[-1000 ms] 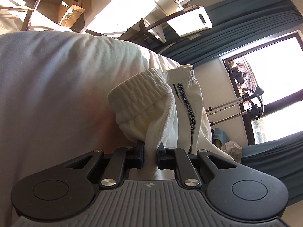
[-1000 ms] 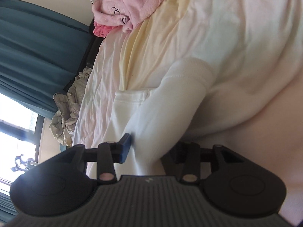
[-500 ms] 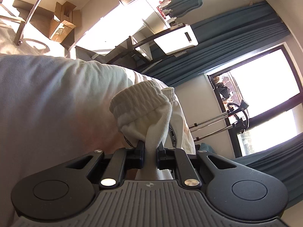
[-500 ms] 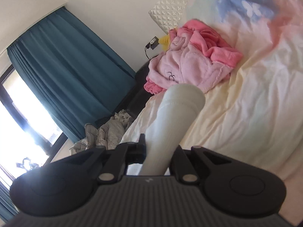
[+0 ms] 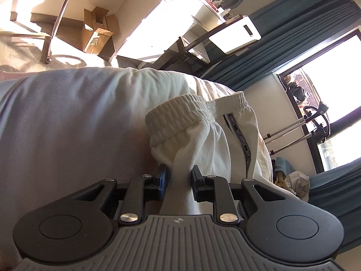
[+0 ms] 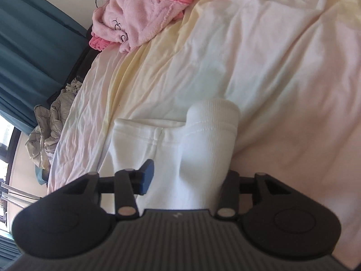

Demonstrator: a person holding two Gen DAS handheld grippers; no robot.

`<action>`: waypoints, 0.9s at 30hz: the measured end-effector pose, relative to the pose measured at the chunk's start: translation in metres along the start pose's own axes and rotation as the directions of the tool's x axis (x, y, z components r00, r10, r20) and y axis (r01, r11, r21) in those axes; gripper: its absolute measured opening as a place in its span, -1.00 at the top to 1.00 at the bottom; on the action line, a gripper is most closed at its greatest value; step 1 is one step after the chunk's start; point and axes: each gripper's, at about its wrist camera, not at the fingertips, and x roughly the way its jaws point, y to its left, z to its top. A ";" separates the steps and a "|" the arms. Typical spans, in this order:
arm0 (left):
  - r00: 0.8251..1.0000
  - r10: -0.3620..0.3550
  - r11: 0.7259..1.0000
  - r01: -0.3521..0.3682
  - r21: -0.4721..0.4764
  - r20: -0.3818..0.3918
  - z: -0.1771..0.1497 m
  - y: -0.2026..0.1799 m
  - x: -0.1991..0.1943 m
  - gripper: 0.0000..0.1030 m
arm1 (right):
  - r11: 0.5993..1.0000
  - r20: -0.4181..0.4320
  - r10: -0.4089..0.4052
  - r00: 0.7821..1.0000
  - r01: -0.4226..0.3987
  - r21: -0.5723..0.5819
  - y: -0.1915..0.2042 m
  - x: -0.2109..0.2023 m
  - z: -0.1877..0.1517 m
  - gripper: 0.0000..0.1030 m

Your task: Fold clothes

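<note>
White sweatpants (image 5: 203,140) with a ribbed elastic band and a black lettered side stripe (image 5: 242,140) lie bunched on the bed. My left gripper (image 5: 179,176) has a tented pinch of this cloth between its pads. Its jaws are opening, and the cloth still touches both pads. In the right wrist view the sweatpants (image 6: 140,140) lie flat on the sheet, with a ribbed cuff (image 6: 214,117) standing up between the fingers. My right gripper (image 6: 188,171) is opening wide. Its blue left pad (image 6: 146,176) stands clear of the cuff, and the cloth hides its right finger.
A pale wrinkled bed sheet (image 6: 270,56) covers the bed. A pink fleece garment (image 6: 140,15) lies at its far end, and grey clothes (image 6: 49,122) are heaped beside it. A cardboard box (image 5: 97,31), a white appliance (image 5: 234,33) and teal curtains (image 5: 293,22) stand beyond the bed.
The right gripper, shut on the raised cuff half a second ago, has tipped down toward the bed and spread its jaws. The left jaws have widened around the cloth.
</note>
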 end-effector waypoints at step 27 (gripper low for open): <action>0.974 -0.189 0.644 0.221 0.732 -0.127 -0.167 -0.114 0.016 -0.42 | 0.534 -0.410 0.518 0.751 -0.658 -0.531 0.174 -0.042 -0.159 -0.34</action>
